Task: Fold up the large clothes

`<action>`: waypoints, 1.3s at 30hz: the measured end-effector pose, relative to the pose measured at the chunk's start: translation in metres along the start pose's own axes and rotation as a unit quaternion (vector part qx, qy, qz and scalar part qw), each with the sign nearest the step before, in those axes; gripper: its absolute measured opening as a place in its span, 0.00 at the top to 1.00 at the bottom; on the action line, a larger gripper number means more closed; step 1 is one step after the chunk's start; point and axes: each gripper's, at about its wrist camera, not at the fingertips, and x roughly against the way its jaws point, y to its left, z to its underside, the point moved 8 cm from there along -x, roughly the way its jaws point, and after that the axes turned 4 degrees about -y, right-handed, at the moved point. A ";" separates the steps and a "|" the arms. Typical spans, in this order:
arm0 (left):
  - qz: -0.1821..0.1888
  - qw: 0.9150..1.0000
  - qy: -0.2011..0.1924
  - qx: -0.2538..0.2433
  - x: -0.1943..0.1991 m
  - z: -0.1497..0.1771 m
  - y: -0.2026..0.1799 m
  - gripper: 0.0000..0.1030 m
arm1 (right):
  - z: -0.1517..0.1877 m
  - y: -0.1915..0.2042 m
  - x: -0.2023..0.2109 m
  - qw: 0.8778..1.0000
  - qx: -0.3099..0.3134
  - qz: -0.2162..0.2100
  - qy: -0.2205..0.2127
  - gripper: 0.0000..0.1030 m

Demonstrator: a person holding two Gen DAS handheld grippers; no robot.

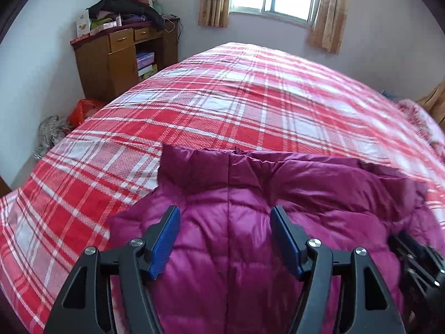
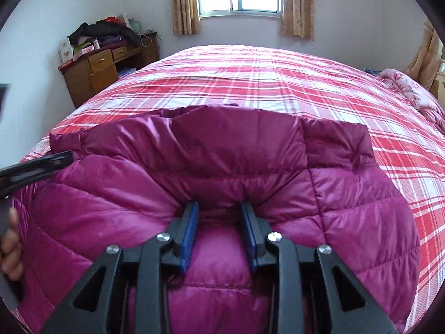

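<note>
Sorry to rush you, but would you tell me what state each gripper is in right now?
Left gripper: open wide above the purple down jacket, holding nothing.
Right gripper: partly closed, pinching a fold of the jacket.

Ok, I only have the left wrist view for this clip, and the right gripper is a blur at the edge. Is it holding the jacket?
Observer: Yes. The right gripper has jacket fabric bunched between its fingers, with puckers radiating out.
Operator: Where on the jacket?
Observer: Around the middle of its width, just below the darker band along the far edge.
Operator: Anything else I'm missing?
Observer: A hand shows at the left edge, wrapped around a grey handle.
</note>
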 end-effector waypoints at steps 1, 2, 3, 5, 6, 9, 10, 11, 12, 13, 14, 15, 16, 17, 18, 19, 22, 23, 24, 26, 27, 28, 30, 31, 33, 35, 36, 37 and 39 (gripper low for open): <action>0.015 1.000 -0.006 0.014 0.018 0.004 0.008 0.34 | 0.000 0.000 0.000 1.000 -0.003 -0.003 -0.001 0.68; 0.025 0.999 -0.016 0.029 0.036 0.008 0.017 0.34 | 0.000 0.000 0.000 1.000 -0.005 -0.005 -0.001 0.68; 0.029 0.998 -0.025 0.042 0.050 0.012 0.025 0.34 | 0.001 0.000 0.001 1.000 -0.008 -0.008 -0.002 0.68; 0.040 0.995 -0.047 0.079 0.079 0.023 0.046 0.32 | 0.001 -0.001 0.002 1.000 -0.012 -0.012 -0.003 0.68; 0.047 0.992 -0.056 0.101 0.091 0.030 0.056 0.29 | 0.001 -0.001 0.002 1.000 -0.014 -0.014 -0.004 0.68; 0.071 0.984 -0.058 0.154 0.098 0.045 0.068 0.26 | 0.001 -0.001 0.003 1.000 -0.018 -0.019 -0.005 0.68; 0.084 0.983 -0.045 0.159 0.091 0.051 0.066 0.26 | 0.001 -0.002 0.003 1.000 -0.019 -0.021 -0.006 0.68; 0.082 0.983 -0.027 0.162 0.081 0.057 0.062 0.26 | 0.001 -0.002 0.004 1.000 -0.020 -0.021 -0.006 0.68; 0.077 0.983 -0.012 0.165 0.072 0.062 0.056 0.26 | 0.001 -0.002 0.004 1.000 -0.020 -0.021 -0.006 0.68; 0.083 0.982 0.006 0.169 0.060 0.068 0.049 0.26 | 0.001 -0.002 0.004 1.000 -0.020 -0.021 -0.007 0.68; 0.096 0.980 0.018 0.174 0.051 0.072 0.043 0.26 | 0.001 -0.002 0.004 1.000 -0.020 -0.020 -0.007 0.68; 0.104 0.978 0.029 0.179 0.044 0.076 0.038 0.26 | 0.001 -0.002 0.005 1.000 -0.020 -0.020 -0.007 0.68; 0.094 0.979 0.023 0.177 0.038 0.074 0.035 0.26 | 0.001 -0.002 0.005 1.000 -0.019 -0.019 -0.007 0.68; 0.088 0.981 0.013 0.173 0.037 0.071 0.032 0.26 | 0.001 -0.001 0.005 1.000 -0.019 -0.019 -0.007 0.68; 0.088 0.981 0.013 0.172 0.035 0.069 0.031 0.24 | 0.001 -0.001 0.005 1.000 -0.018 -0.018 -0.006 0.68; 0.090 0.980 0.016 0.176 0.031 0.066 0.028 0.24 | 0.001 -0.002 0.005 1.000 -0.018 -0.018 -0.006 0.68; 0.090 0.977 0.010 0.191 0.026 0.063 0.024 0.24 | 0.001 -0.001 0.004 1.000 -0.016 -0.016 -0.007 0.67; 0.091 0.978 0.006 0.190 0.025 0.062 0.021 0.25 | 0.001 -0.001 0.004 1.000 -0.015 -0.015 -0.006 0.67; 0.093 0.978 0.002 0.189 0.026 0.062 0.023 0.27 | 0.001 -0.001 0.004 1.000 -0.013 -0.013 -0.006 0.67; 0.089 0.978 -0.003 0.187 0.027 0.065 0.021 0.38 | 0.000 0.003 0.004 1.000 -0.001 0.003 -0.004 0.67; 0.090 0.978 -0.006 0.186 0.028 0.066 0.021 0.43 | 0.000 0.005 0.005 1.000 0.007 0.014 -0.005 0.67; 0.091 0.978 -0.006 0.185 0.029 0.067 0.022 0.46 | -0.002 0.008 0.008 0.999 0.021 0.028 -0.006 0.68; 0.096 0.978 -0.007 0.186 0.030 0.069 0.025 0.49 | -0.007 0.013 0.019 0.999 0.022 0.033 -0.016 0.68; 0.101 0.977 -0.007 0.189 0.030 0.069 0.026 0.49 | -0.010 0.018 0.027 1.000 0.007 0.017 -0.025 0.68; 0.102 0.976 -0.006 0.194 0.030 0.070 0.028 0.49 | -0.016 0.029 0.041 0.999 -0.007 -0.001 -0.037 0.71; 0.094 0.977 -0.005 0.190 0.033 0.070 0.029 0.49 | -0.021 0.046 0.051 0.999 -0.001 -0.009 -0.047 0.71; 0.089 0.979 -0.005 0.185 0.033 0.070 0.029 0.49 | -0.023 0.054 0.053 0.999 0.002 -0.019 -0.049 0.71; 0.086 0.980 -0.005 0.181 0.032 0.070 0.027 0.49 | -0.023 0.062 0.052 0.999 0.004 -0.029 -0.045 0.71; 0.085 0.980 -0.006 0.182 0.032 0.070 0.026 0.49 | -0.019 0.070 0.041 0.999 0.002 -0.037 -0.028 0.71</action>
